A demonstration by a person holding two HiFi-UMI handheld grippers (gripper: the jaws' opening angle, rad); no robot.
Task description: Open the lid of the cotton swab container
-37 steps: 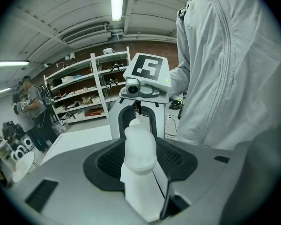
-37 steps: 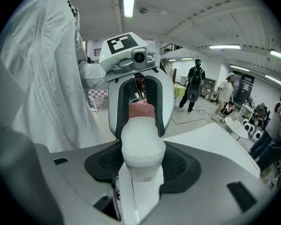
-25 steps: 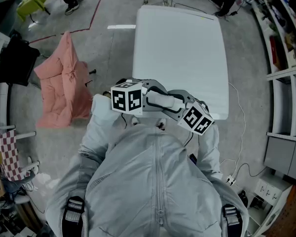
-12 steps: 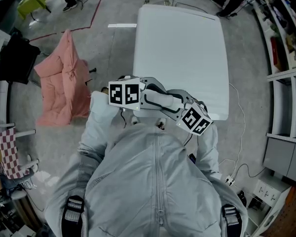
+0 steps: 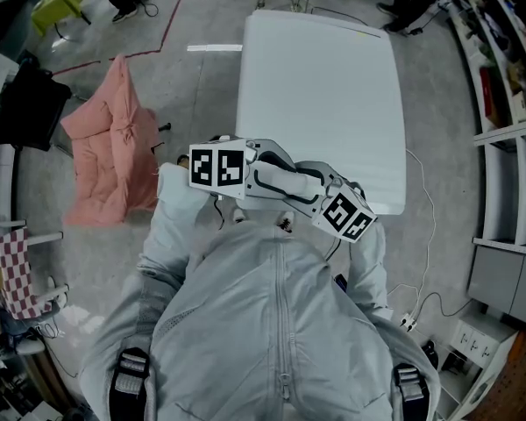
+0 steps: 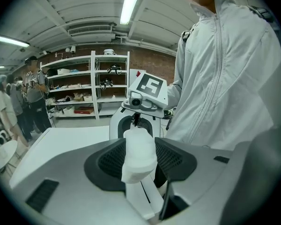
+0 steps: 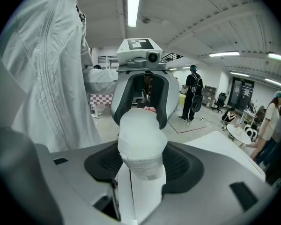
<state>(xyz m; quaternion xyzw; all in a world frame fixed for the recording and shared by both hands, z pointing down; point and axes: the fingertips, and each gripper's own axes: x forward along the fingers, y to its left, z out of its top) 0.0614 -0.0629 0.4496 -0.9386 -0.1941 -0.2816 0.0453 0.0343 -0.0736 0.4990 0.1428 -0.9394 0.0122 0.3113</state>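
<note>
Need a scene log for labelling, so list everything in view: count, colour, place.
table: one, white, ahead of the person
padded cloth: one, pink, on the floor left of the table
shelf units: several, white, along walls
bystanders: several, mixed clothing, background
cotton swab container: one, white, between both grippers
jacket: one, grey, on the person
left gripper: grey, closed on the container
right gripper: grey, closed on the container
</note>
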